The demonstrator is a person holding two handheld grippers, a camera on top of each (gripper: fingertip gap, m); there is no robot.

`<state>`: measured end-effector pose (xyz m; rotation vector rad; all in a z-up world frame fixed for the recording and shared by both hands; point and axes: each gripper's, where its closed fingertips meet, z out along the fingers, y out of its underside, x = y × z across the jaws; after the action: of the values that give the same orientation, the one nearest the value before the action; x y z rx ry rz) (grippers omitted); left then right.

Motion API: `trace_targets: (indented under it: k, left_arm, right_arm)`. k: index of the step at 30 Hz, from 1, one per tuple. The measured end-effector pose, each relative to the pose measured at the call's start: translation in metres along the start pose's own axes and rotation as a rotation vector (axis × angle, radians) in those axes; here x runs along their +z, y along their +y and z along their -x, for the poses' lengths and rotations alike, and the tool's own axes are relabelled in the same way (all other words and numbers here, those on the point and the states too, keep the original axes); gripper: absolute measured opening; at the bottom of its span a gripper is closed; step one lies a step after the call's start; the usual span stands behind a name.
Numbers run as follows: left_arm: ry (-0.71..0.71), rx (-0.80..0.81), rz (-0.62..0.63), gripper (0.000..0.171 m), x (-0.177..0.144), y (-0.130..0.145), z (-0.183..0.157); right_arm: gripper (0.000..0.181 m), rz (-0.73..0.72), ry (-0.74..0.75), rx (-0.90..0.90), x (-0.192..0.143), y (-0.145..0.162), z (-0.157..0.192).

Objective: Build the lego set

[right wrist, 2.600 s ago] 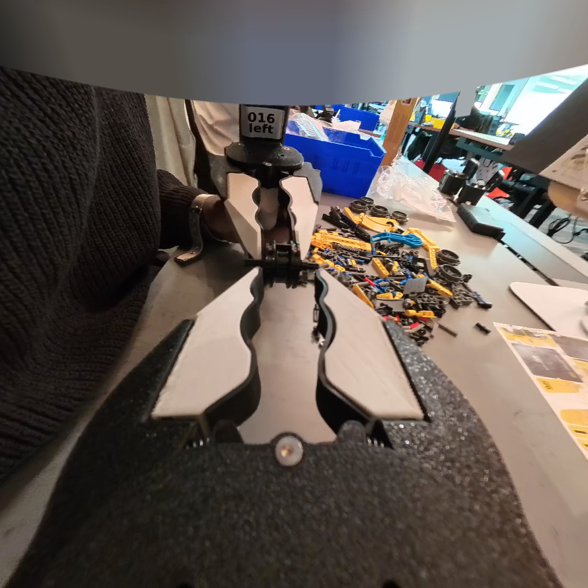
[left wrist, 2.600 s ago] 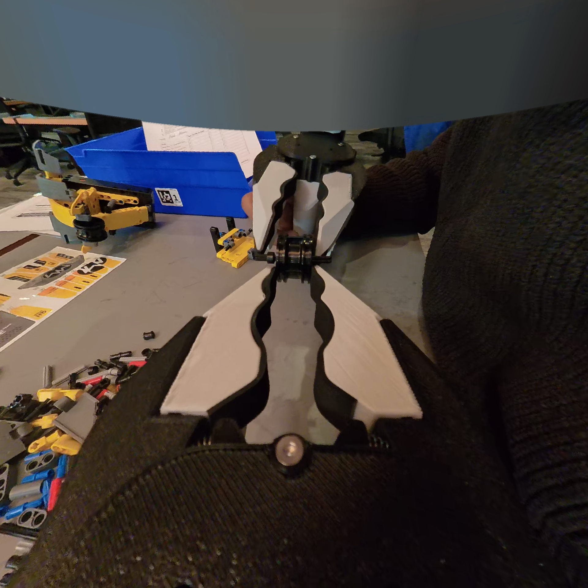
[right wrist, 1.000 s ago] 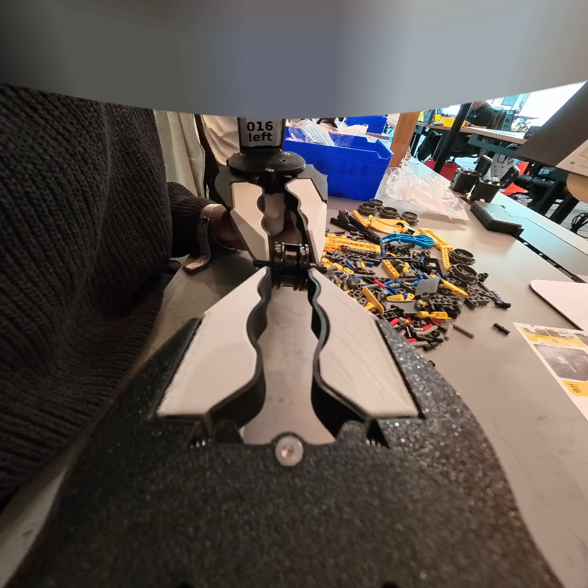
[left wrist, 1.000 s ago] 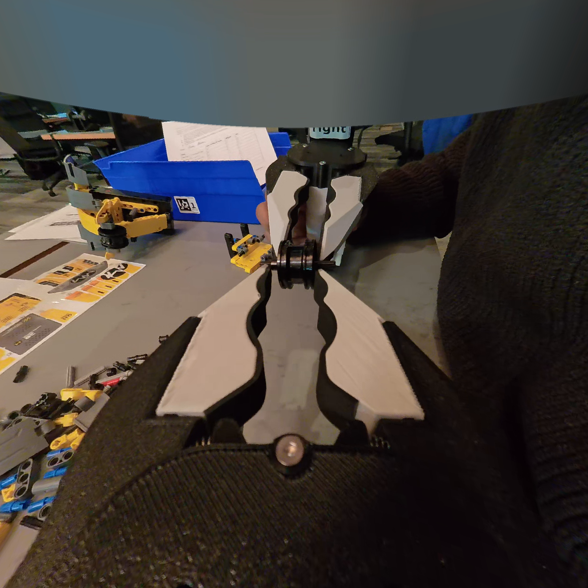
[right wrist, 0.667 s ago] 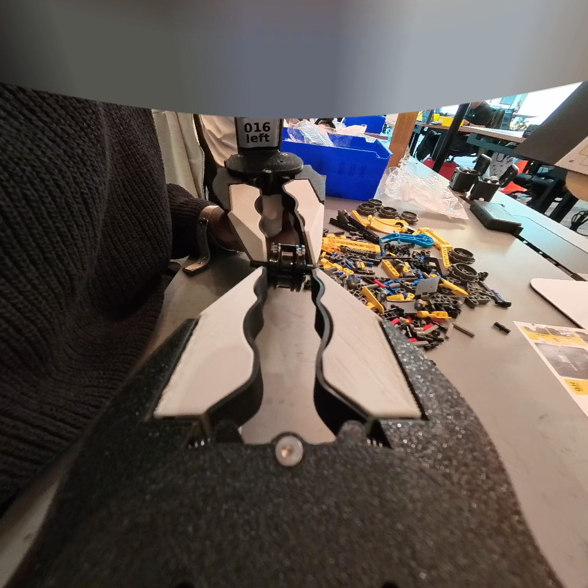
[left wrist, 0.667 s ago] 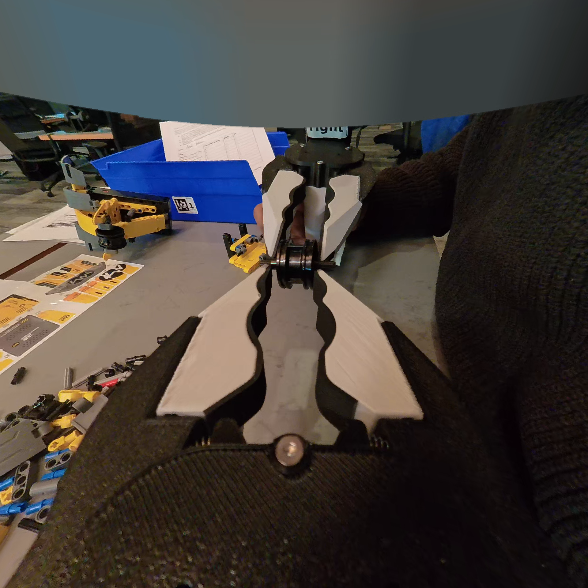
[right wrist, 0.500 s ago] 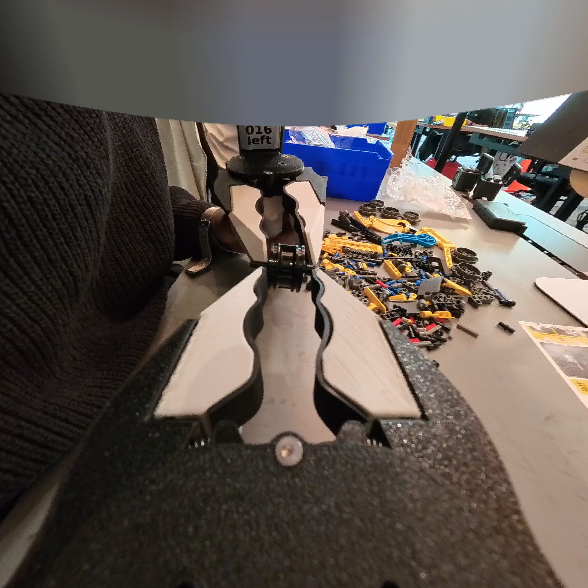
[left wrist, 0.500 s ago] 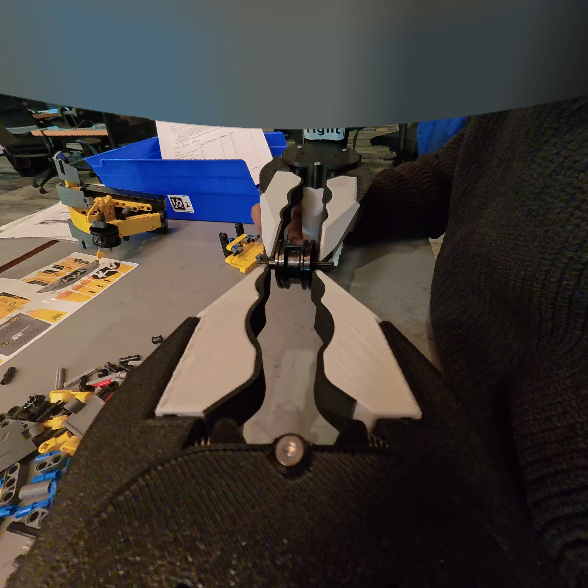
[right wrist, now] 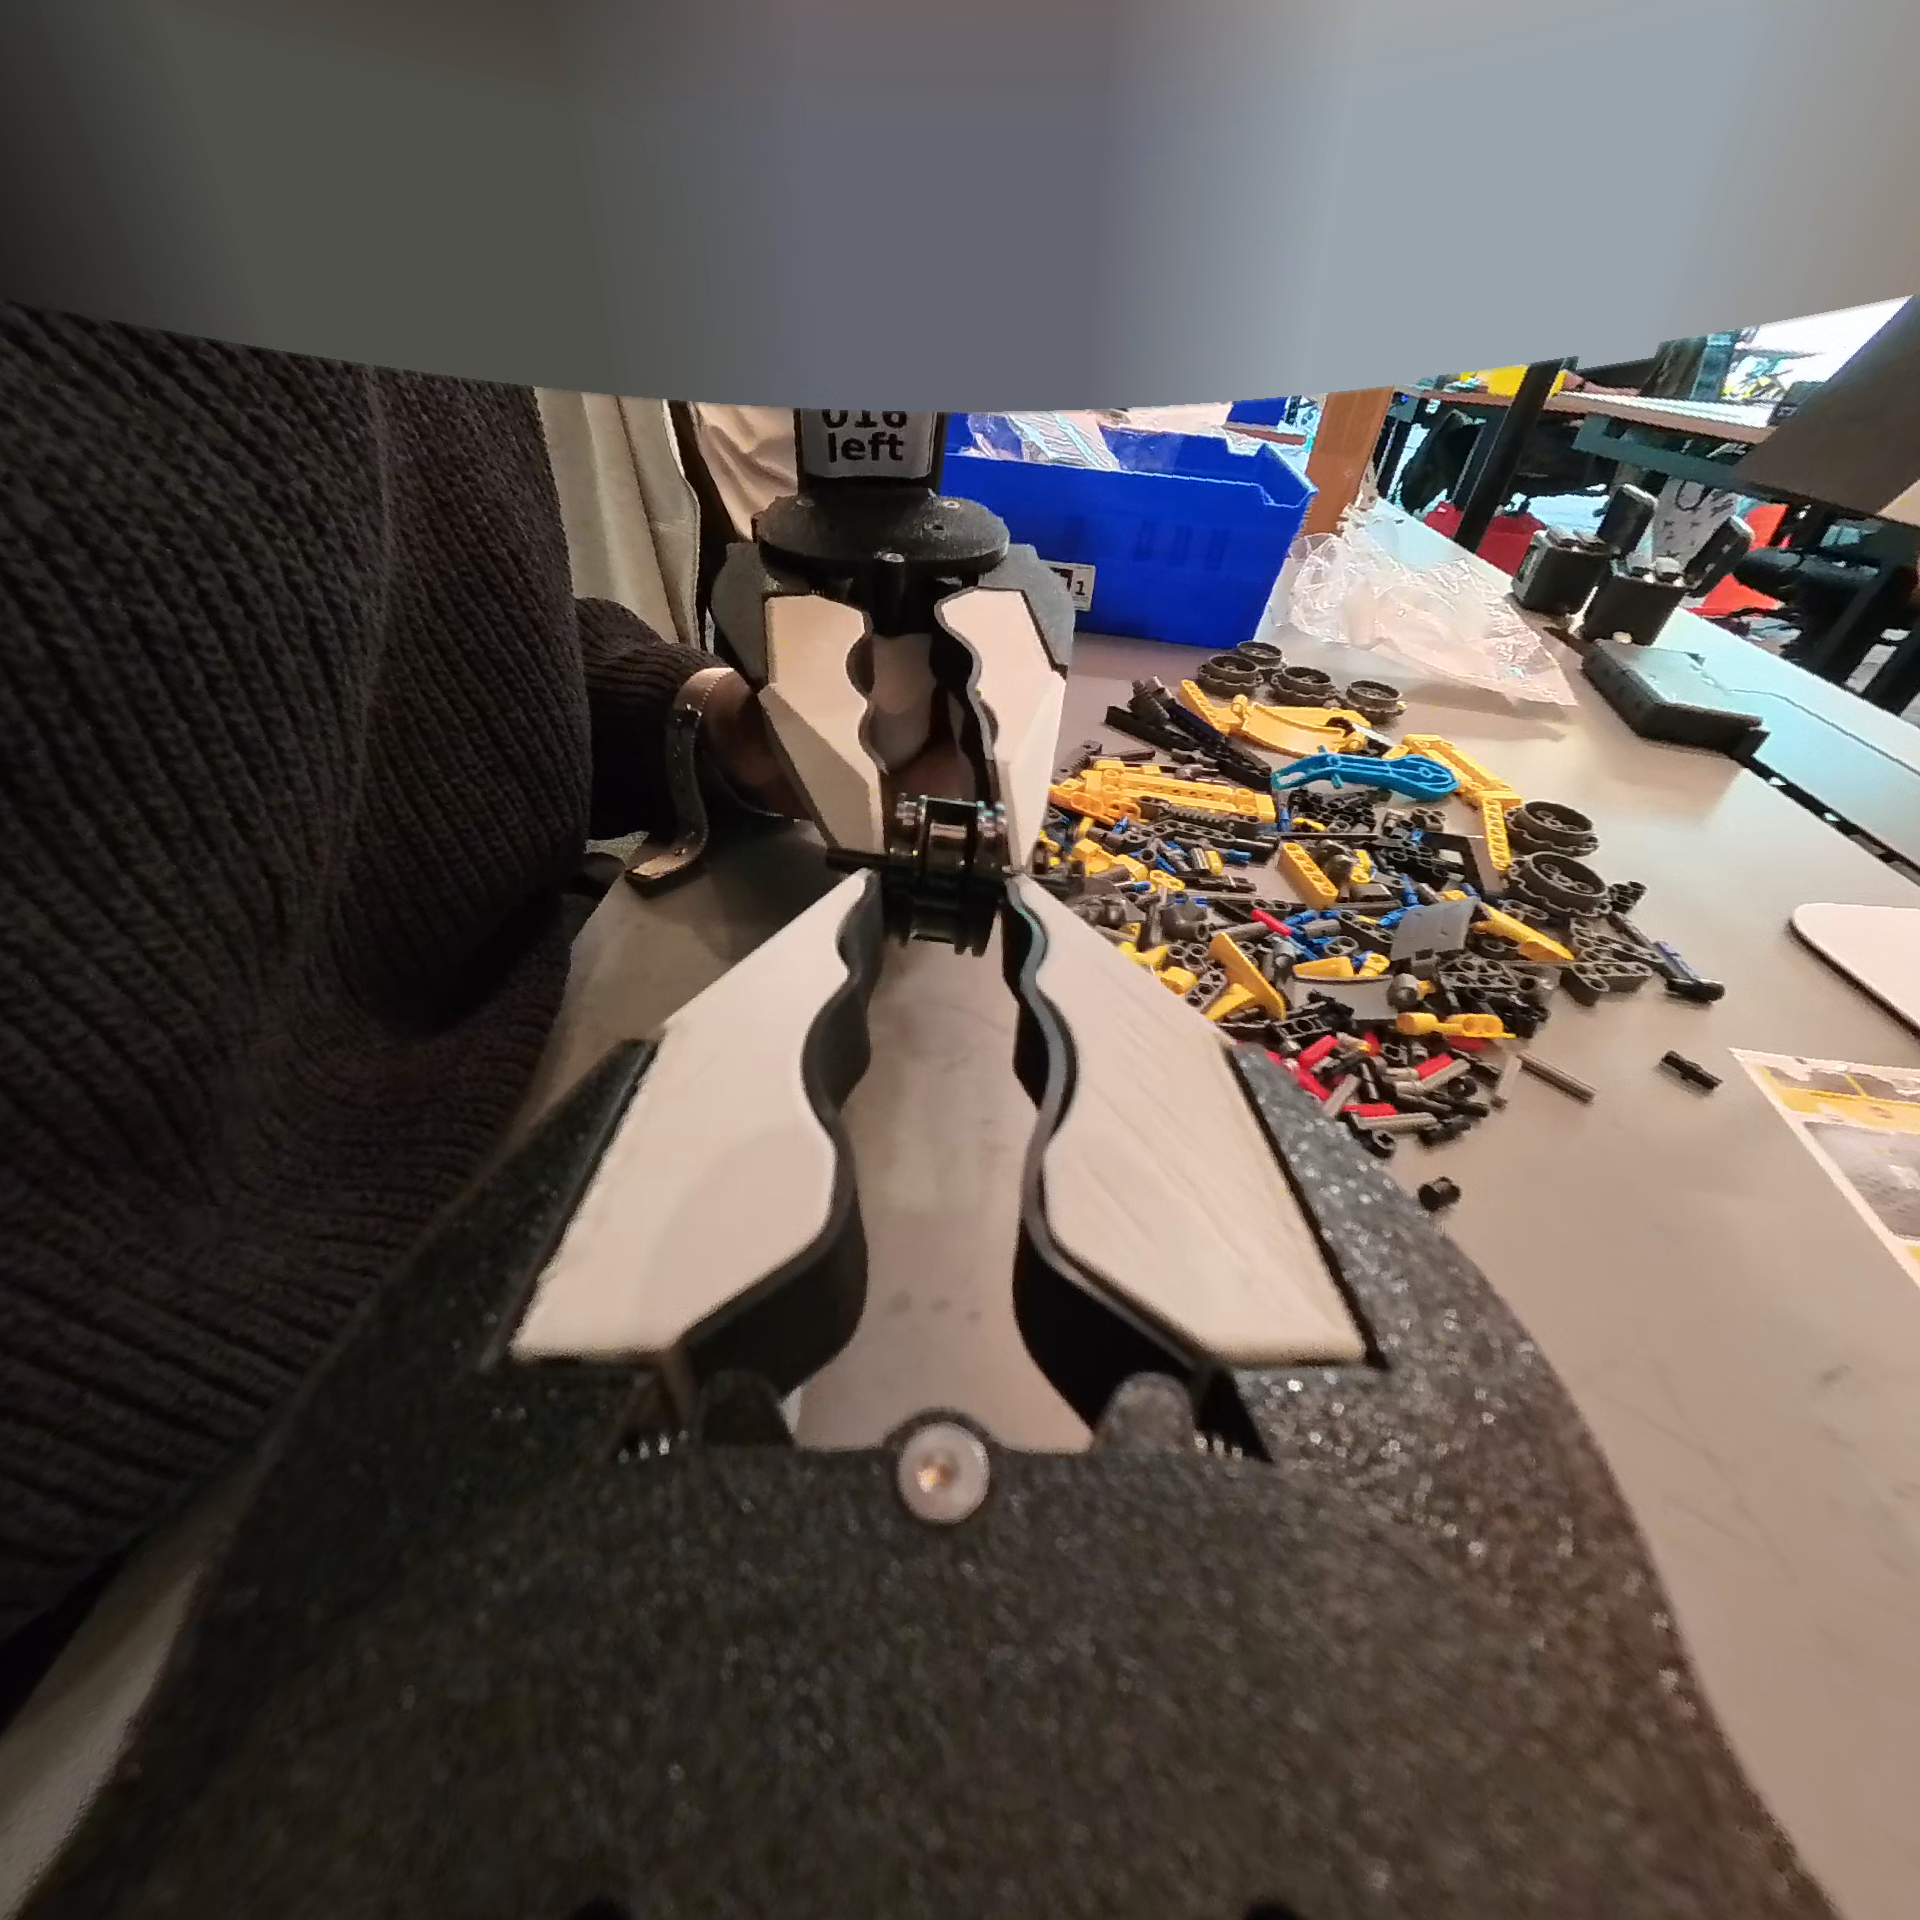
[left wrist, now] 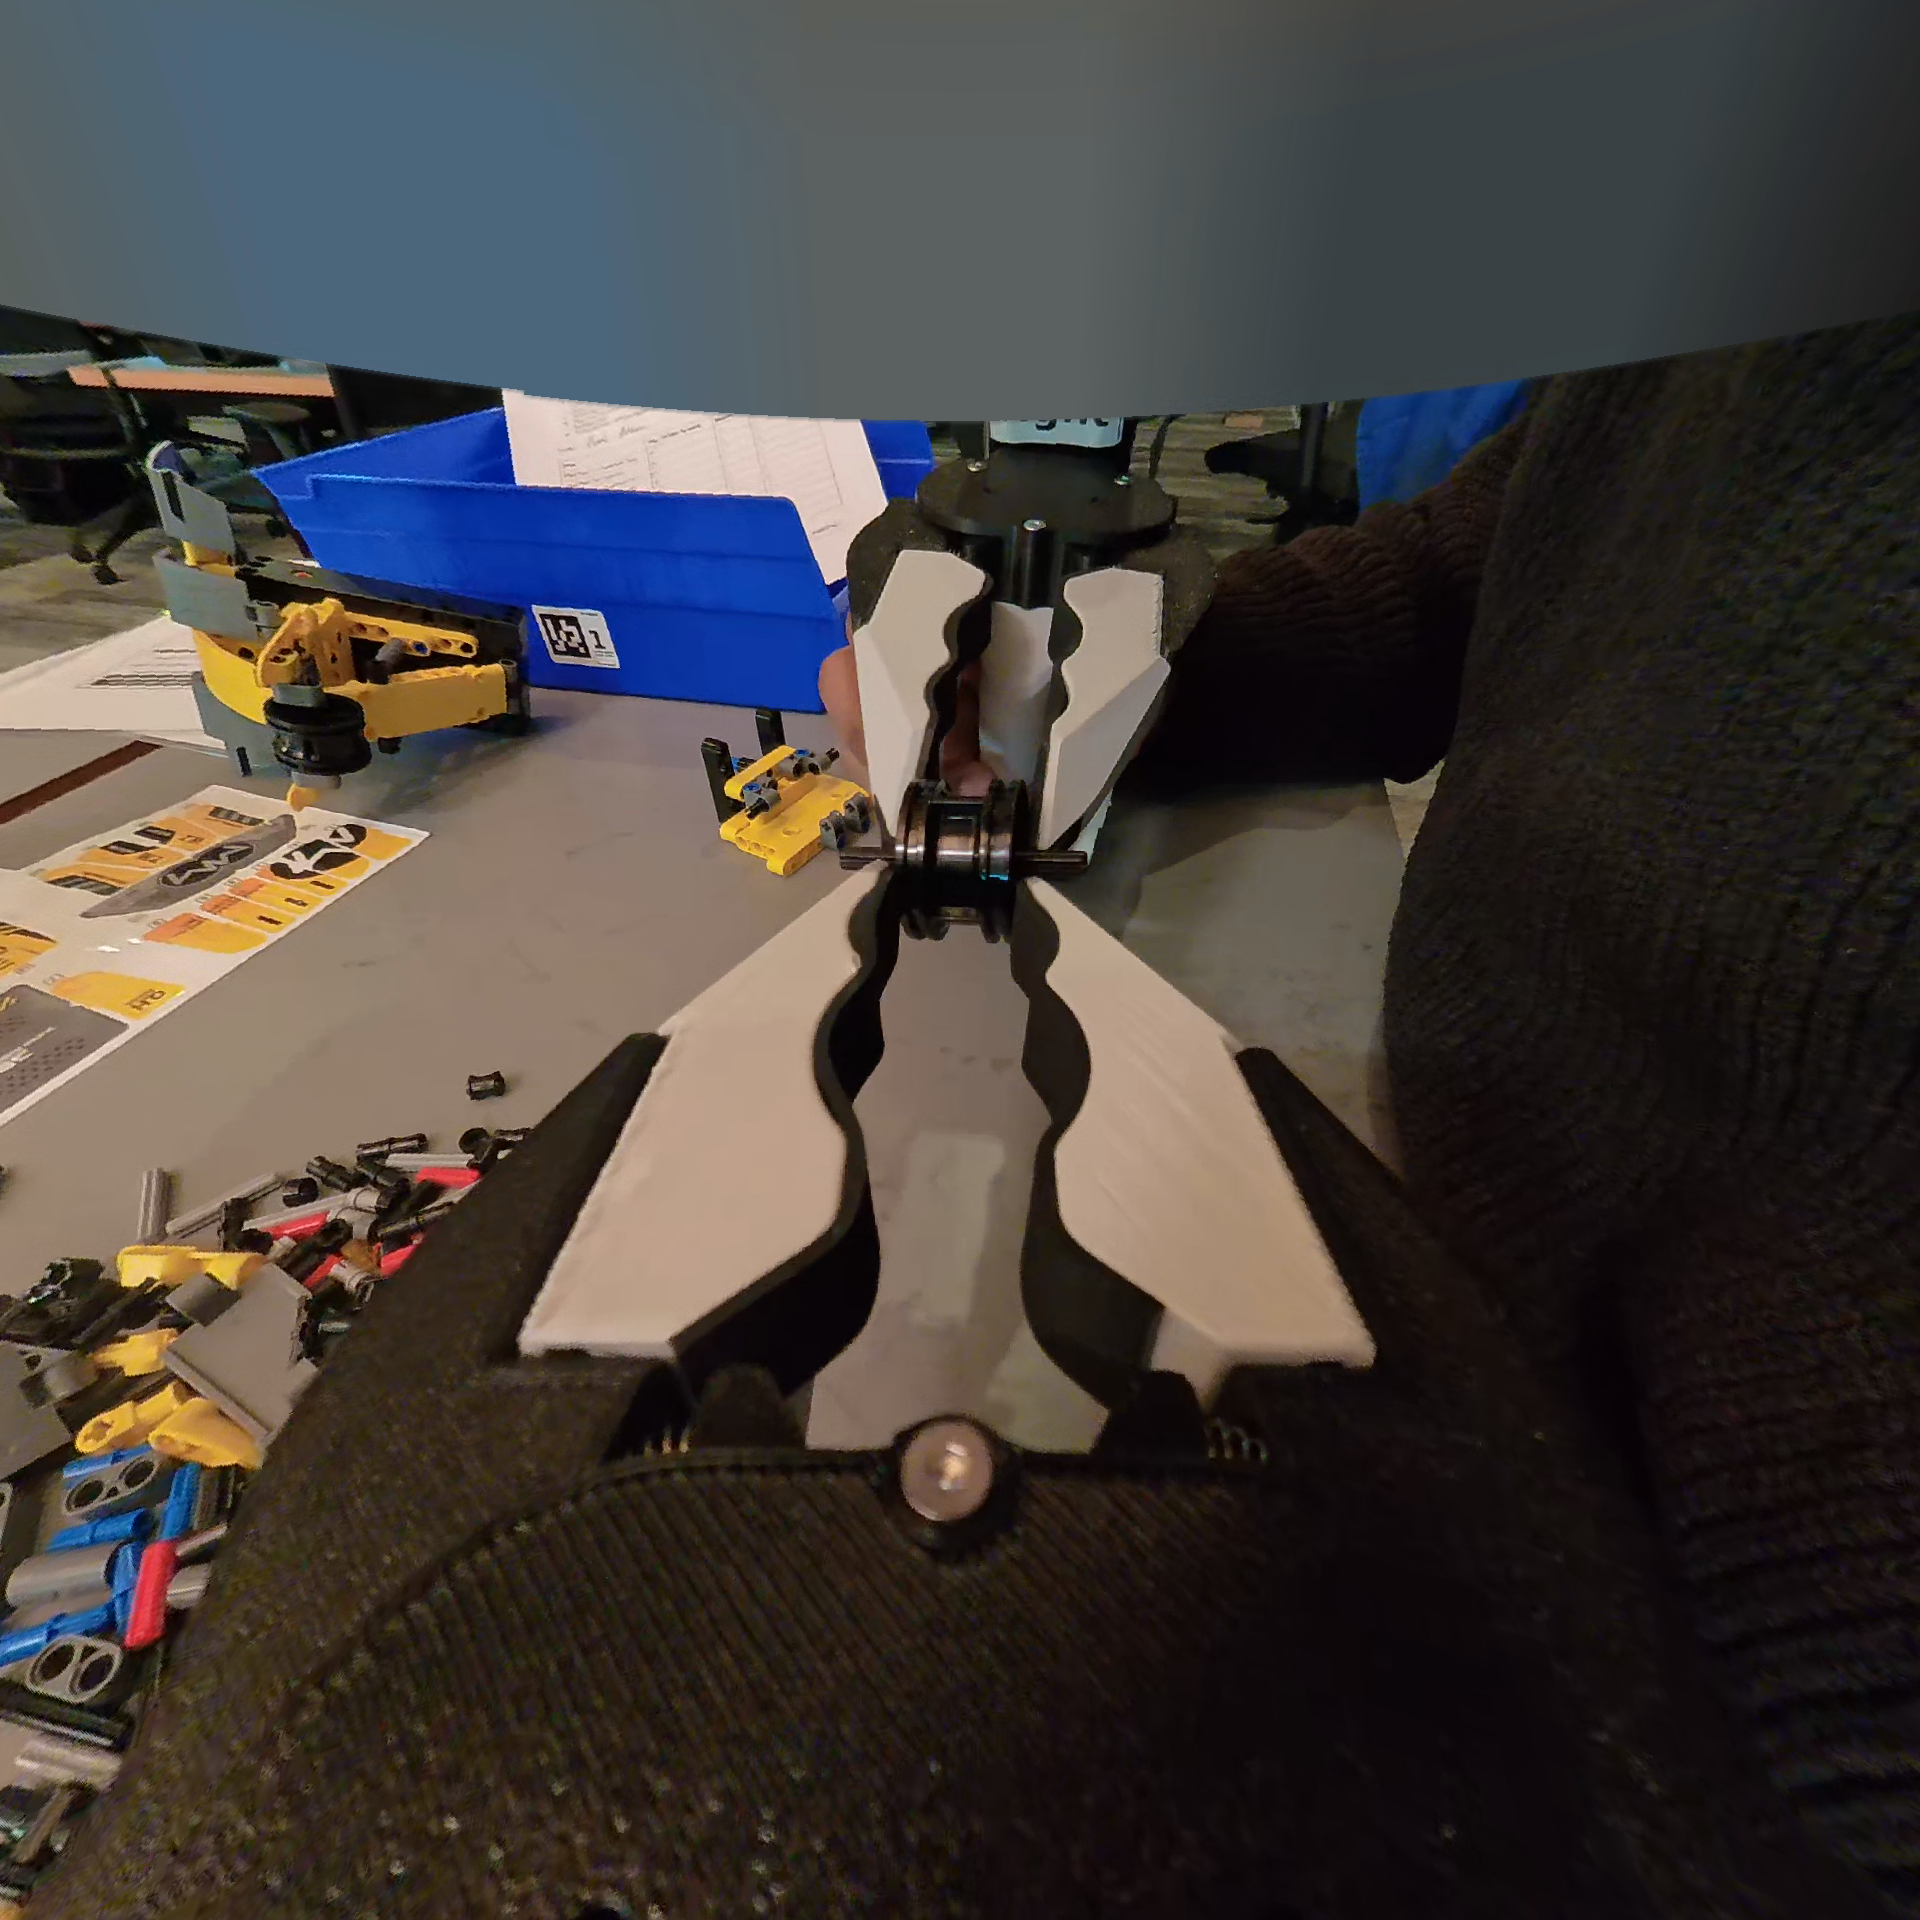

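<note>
A small black wheel (left wrist: 961, 854) on a thin black axle hangs in the air above the grey table (left wrist: 582, 956). My left gripper (left wrist: 958, 914) is shut on the wheel from the near side. My right gripper (left wrist: 961, 800) faces it from the far side, shut on the same wheel. In the right wrist view, my right gripper (right wrist: 943, 902) clamps the wheel (right wrist: 940, 847) from below and the left gripper (right wrist: 945, 821) clamps it from beyond. The axle ends stick out at both sides.
A blue bin (left wrist: 582, 582) holding a paper stands at the back, beside a yellow and grey part-built model (left wrist: 332, 665). A small yellow sub-assembly (left wrist: 790, 826), a sticker sheet (left wrist: 208, 883) and loose parts (left wrist: 156, 1351) lie left. A dark sweater sleeve (left wrist: 1662, 935) fills the right. Both grippers' tips are close together, under 4 cm apart.
Both grippers stay shut on the wheel. The joined pair has drifted slightly over the table, and the wheel shows more of its rim than 2.6 s ago.
</note>
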<state>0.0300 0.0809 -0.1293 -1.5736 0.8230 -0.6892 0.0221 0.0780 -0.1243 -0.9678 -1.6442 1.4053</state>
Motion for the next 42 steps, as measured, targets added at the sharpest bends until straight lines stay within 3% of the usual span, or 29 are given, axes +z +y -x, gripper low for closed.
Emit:
trace_targets:
  k: [14, 19, 21, 24, 27, 30, 32, 35, 42]
  left_arm:
    - [-0.019, 0.059, -0.003, 0.018, -0.001, -0.003, -0.002]
    - [-0.060, 0.165, -0.025, 0.019, 0.001, -0.010, -0.001]
    - [-0.094, 0.162, -0.029, 0.041, 0.000, -0.010, 0.005]
    - [-0.017, 0.004, -0.044, 0.048, -0.003, -0.008, 0.004]
    - [0.148, -0.228, -0.146, 0.058, -0.011, -0.020, -0.001]
    - [0.311, -0.431, -0.242, 0.058, -0.020, -0.032, -0.003]
    - [0.348, -0.528, -0.235, 0.059, -0.018, -0.029, 0.000]
    - [0.310, -0.592, -0.136, 0.060, -0.006, -0.009, 0.005]
    - [0.325, -0.559, -0.113, 0.060, 0.001, -0.009, -0.002]
  right_arm:
    - [0.021, -0.028, -0.016, -0.019, -0.001, -0.004, 0.002]
    - [0.021, -0.055, 0.027, -0.140, -0.005, -0.011, 0.003]
    - [0.021, -0.045, 0.057, -0.211, -0.005, -0.012, 0.003]
    - [0.021, -0.007, 0.126, -0.332, -0.006, -0.012, -0.001]
    - [0.021, 0.016, 0.169, -0.423, -0.007, -0.014, -0.002]
    - [0.021, 0.053, 0.196, -0.496, -0.006, -0.011, -0.002]
    - [0.021, 0.084, 0.209, -0.541, -0.004, -0.006, -0.002]
    - [0.021, 0.105, 0.215, -0.567, -0.001, -0.002, -0.002]
    - [0.021, 0.098, 0.200, -0.469, 0.000, 0.002, -0.006]
